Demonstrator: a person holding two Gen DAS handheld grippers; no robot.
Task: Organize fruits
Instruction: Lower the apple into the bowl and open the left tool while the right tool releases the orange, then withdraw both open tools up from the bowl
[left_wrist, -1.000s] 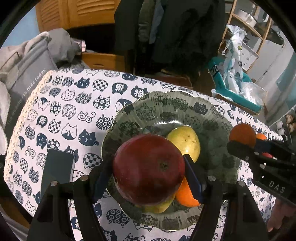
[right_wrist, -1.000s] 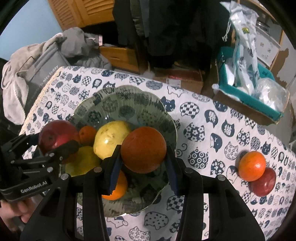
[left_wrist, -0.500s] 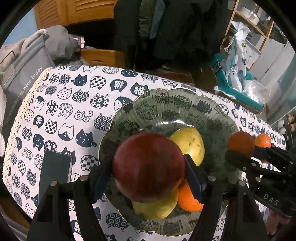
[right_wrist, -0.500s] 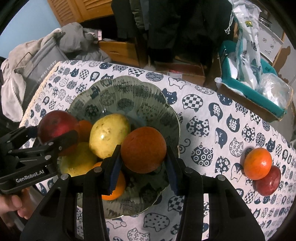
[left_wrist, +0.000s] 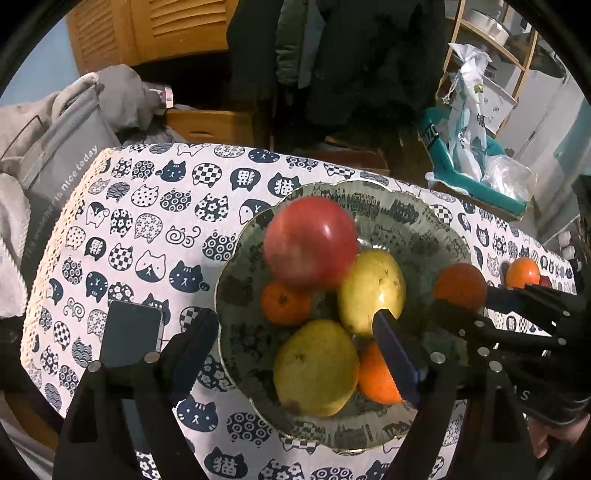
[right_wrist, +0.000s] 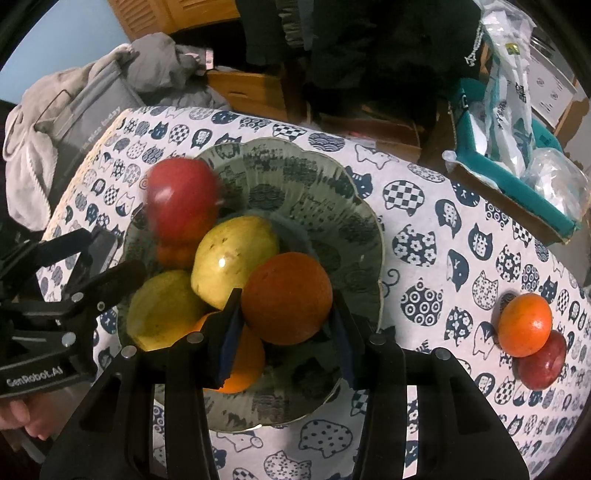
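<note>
A cat-print tablecloth (left_wrist: 147, 229) carries a green patterned bowl (right_wrist: 332, 206) holding two yellow pears (left_wrist: 371, 286), small oranges (left_wrist: 286, 304) and a motion-blurred red apple (left_wrist: 312, 240) at its far left side. The left gripper (left_wrist: 291, 336), jaws opening, has nothing between its pads. The right gripper (right_wrist: 286, 332) clamps a dark orange (right_wrist: 288, 297) above the bowl; an orange (right_wrist: 524, 325) touching a second red apple (right_wrist: 543, 365) lies on the cloth, well apart to the right.
</note>
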